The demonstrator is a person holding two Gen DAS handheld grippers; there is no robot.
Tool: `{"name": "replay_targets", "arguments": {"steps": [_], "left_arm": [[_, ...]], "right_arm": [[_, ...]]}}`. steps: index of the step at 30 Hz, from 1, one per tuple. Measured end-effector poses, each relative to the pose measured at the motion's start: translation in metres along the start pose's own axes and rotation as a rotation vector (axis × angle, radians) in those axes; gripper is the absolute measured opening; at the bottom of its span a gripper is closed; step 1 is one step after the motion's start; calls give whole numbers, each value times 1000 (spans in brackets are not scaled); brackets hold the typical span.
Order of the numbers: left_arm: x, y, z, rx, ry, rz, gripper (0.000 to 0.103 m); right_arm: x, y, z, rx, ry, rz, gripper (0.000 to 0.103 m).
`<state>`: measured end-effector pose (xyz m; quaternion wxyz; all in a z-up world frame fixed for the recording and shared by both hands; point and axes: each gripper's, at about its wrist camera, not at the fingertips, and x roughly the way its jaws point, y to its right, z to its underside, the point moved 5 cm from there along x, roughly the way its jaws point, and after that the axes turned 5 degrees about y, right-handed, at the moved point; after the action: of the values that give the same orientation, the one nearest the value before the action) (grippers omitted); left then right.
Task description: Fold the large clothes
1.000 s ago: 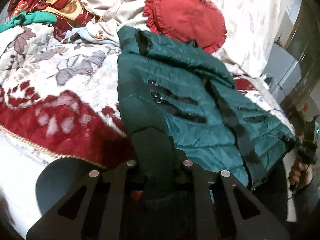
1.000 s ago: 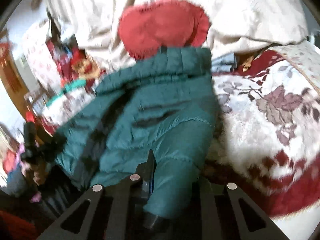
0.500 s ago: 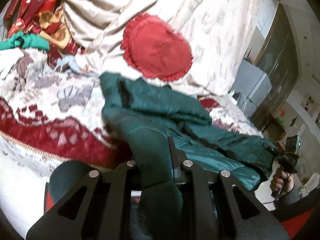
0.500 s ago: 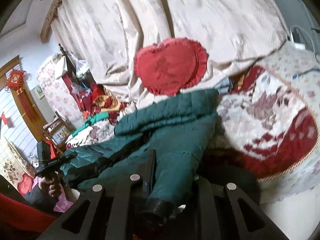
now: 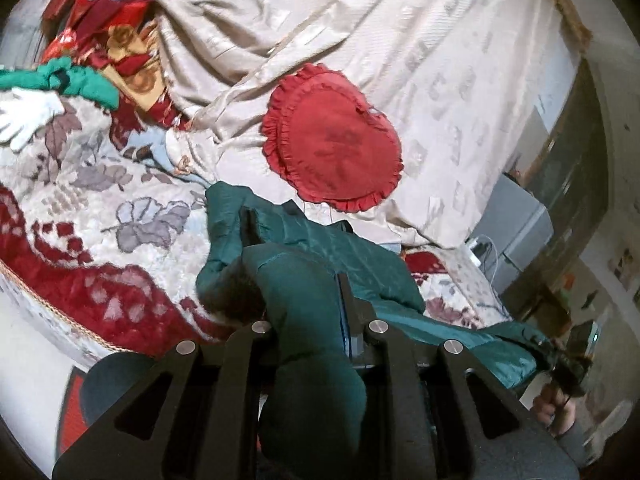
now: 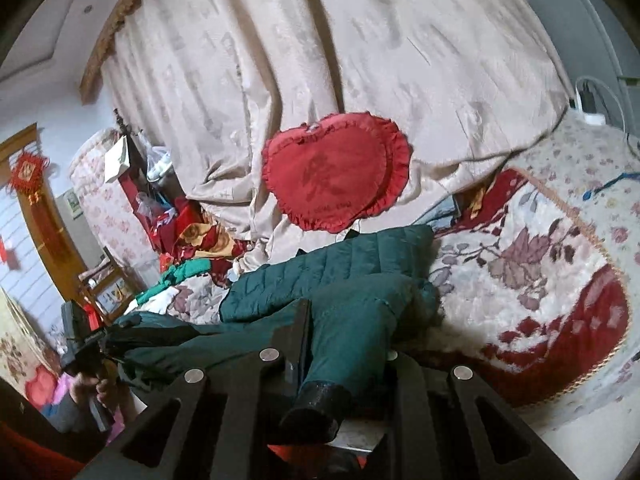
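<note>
Both pairs of jaws are clamped on cloth: the left gripper (image 5: 312, 328) pinches one sleeve of the dark green puffer jacket (image 5: 320, 248), and the right gripper (image 6: 344, 344) pinches the other sleeve, whose black cuff (image 6: 316, 408) hangs out behind the fingers toward the camera. The jacket lies partly on the floral red-and-cream blanket (image 6: 540, 280) covering the bed, its collar end close below the red heart-shaped cushion (image 5: 332, 144) that leans against the beige drape (image 5: 360, 40); the near part of the garment is lifted off the blanket and sags between the two grippers. Judging by this, the sleeves are being raised to be folded across the body. The main risk is the slick quilted shell: each grip takes only a narrow bunch of sleeve, so a pull could let the fabric slide out, and one side would drop. Uneven lifting could also drag the whole jacket toward the bed edge and off it, since little of its weight rests on the blanket. The puffy filling may spring back and undo a fold if released without pressing. A pile of other clothes (image 5: 80, 76) lies well to the left, apart from the jacket.
</note>
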<state>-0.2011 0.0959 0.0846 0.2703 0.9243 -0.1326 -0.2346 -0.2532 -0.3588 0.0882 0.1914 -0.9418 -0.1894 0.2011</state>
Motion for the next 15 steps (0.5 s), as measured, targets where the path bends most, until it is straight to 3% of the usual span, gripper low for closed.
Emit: {"name": "replay_targets", "arguments": {"steps": [4,7,11,15], "left_arm": [[20,2,-26,-43,37,-8,15],[50,-1,-56,-80,64,-58,16],[106,-13,-84,-73,85,-147,16],[177,-36,-91,-17,21,-265,16]], "right_arm": [[21,2,-21,-29,39,70,14],[44,5,-45,-38,69,111,14],[101,16,-81,-49,70,155,14],[187,44,-102,-16,-13,209,14]]}}
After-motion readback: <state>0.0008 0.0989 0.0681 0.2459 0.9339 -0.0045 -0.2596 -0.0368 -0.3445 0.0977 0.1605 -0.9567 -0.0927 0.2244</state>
